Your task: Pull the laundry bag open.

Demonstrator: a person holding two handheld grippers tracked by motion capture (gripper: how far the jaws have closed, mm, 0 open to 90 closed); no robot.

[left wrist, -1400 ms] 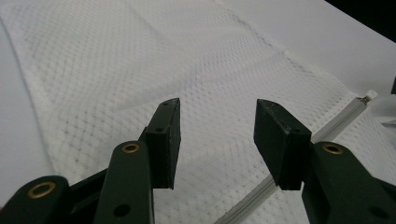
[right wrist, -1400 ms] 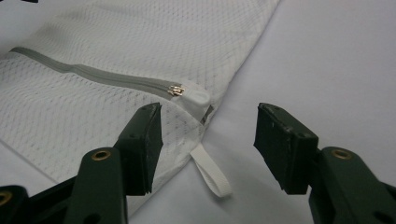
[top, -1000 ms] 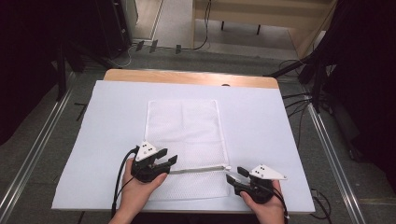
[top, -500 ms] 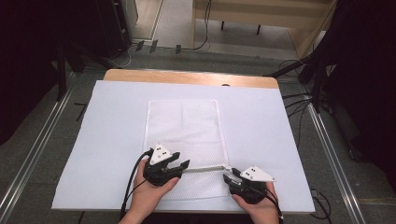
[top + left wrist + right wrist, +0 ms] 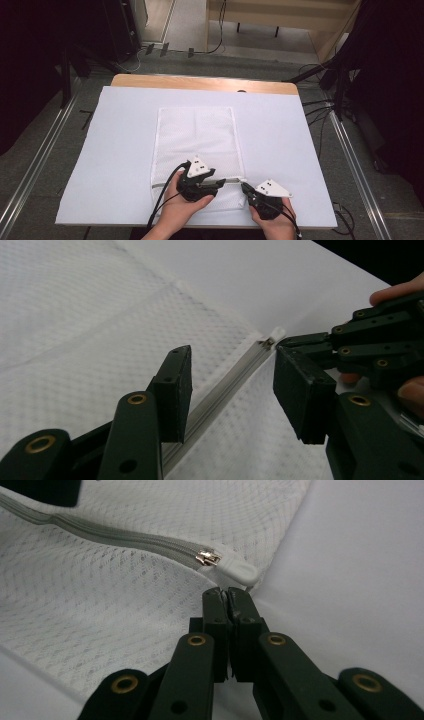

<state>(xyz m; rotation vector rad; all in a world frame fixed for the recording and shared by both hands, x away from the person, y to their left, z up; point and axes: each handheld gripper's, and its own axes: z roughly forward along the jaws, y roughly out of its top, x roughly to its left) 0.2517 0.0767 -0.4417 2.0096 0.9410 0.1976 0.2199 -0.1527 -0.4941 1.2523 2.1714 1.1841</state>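
Mesh laundry bag (image 5: 196,145), one in number, is lying flat on the one white sheet (image 5: 280,135) that is covering the wooden table (image 5: 200,82); the bag is rectangular, white, and woven in a fine honeycomb net. One grey zipper (image 5: 115,535) is running along the bag's near edge, with one small metal slider (image 5: 207,557) sitting at its end, touching a smooth white tab (image 5: 240,571) at the corner. Two black hand-held grippers are working at this edge, each topped by a grey three-cornered plate. The left gripper (image 5: 232,390) is straddling the zipper tape with its jaws parted, the flat rectangular pads standing clear of it on either side. The right gripper (image 5: 227,600) has just been closing and is now clenched, its tips just beside the white tab; whether cloth is pinched between them cannot be told. No writing or label is legible.
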